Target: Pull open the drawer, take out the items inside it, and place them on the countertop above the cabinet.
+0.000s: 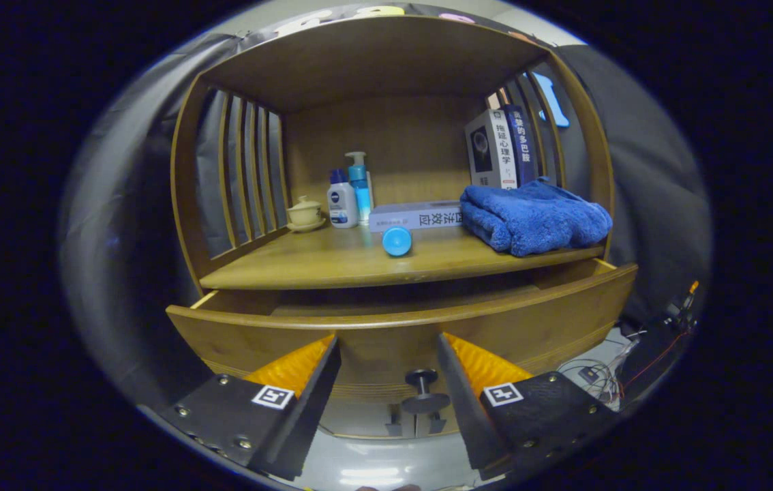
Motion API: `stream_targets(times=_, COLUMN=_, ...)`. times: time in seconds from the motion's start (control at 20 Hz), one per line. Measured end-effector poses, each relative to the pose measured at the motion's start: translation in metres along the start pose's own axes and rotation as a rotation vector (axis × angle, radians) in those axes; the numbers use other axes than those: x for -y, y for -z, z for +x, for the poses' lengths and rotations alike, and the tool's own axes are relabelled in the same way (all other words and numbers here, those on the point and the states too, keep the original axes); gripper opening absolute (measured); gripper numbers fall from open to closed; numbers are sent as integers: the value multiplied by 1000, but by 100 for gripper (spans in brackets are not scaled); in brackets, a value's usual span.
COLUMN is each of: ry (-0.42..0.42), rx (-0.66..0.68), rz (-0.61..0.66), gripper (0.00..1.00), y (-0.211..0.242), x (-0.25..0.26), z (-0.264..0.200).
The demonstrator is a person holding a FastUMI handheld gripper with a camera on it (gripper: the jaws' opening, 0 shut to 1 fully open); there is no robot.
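Drawer [400, 327] knob [421, 389] sits between parted jaws.

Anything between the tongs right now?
Gripper view: the drawer knob sits between the open tongs, neither finger touching it, with the drawer front behind.

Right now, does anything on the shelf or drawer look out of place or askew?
One thing: a blue bottle lies on its side near the shelf front, while the other bottles stand upright at the back. The drawer is pulled partly open. The tool is open, its fingers either side of the knob.
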State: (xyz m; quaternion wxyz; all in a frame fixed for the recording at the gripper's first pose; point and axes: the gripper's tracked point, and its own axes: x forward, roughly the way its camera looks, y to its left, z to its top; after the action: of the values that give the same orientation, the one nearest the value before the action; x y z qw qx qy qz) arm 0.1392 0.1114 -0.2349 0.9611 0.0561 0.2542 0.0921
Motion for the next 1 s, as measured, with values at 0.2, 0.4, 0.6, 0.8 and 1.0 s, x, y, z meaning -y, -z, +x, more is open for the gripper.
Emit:
stream_targets(times=0.2, ry=-6, rx=17, rz=30, gripper=86, y=-1, x=1, z=2)
stream_targets(times=0.4, ry=-7, rx=19, rz=42, gripper=86, y=-3, x=1, z=11)
stream_targets(times=0.6, ry=-9, rx=20, rz=46, gripper=86, y=-4, x=1, z=17)
stream_targets(times=0.8, ry=-14, rx=39, rz=78, gripper=86, y=-6, x=2, z=20)
stream_targets(times=1.0, ry=-18, rx=42, rz=96, gripper=86, y=-8, x=2, z=29)
